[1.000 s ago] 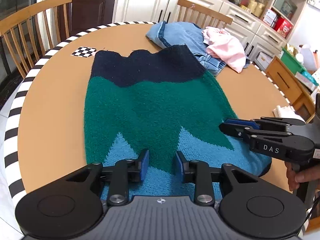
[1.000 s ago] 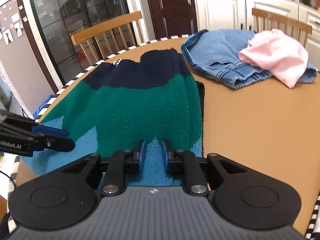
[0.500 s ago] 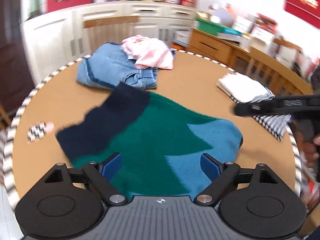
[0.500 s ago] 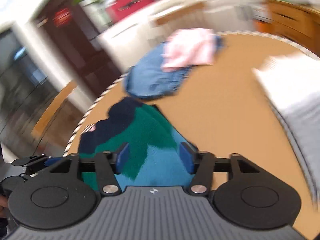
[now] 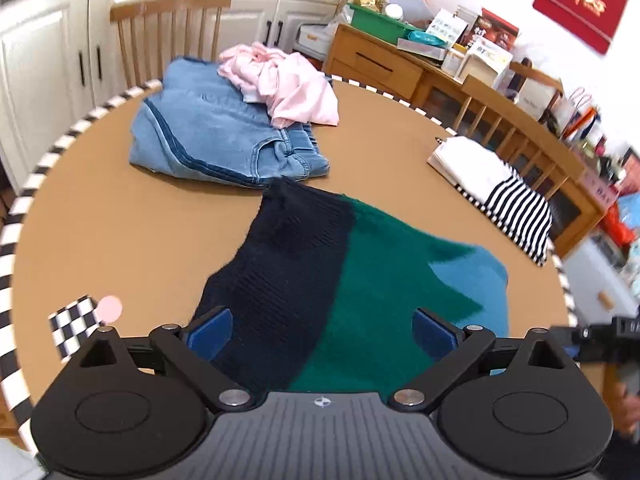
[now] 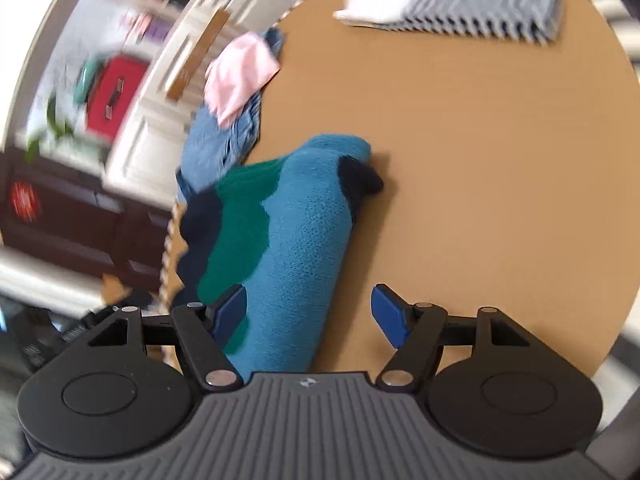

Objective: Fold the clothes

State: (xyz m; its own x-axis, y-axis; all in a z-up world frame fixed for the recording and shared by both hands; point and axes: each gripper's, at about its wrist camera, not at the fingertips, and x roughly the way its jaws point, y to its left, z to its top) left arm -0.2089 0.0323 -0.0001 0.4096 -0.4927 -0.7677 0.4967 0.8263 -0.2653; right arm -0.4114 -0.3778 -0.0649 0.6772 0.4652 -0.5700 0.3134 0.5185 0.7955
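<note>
Both sets of jaws stand wide apart and hold nothing: the left gripper hangs over the near edge of the sweater, its blue pads spread to either side of the knit, and the right gripper looks along the light-blue end of the same sweater with its pads clear of the cloth. That sweater lies flat on the round brown table, navy band at one end, green in the middle, light blue at the other. Beyond it sit folded jeans, a crumpled pink garment resting on top of them. Off to the right, near the table's edge, a striped black-and-white top lies folded. A checkerboard marker sits by the left rim. From the right wrist the room is tilted and blurred.
</note>
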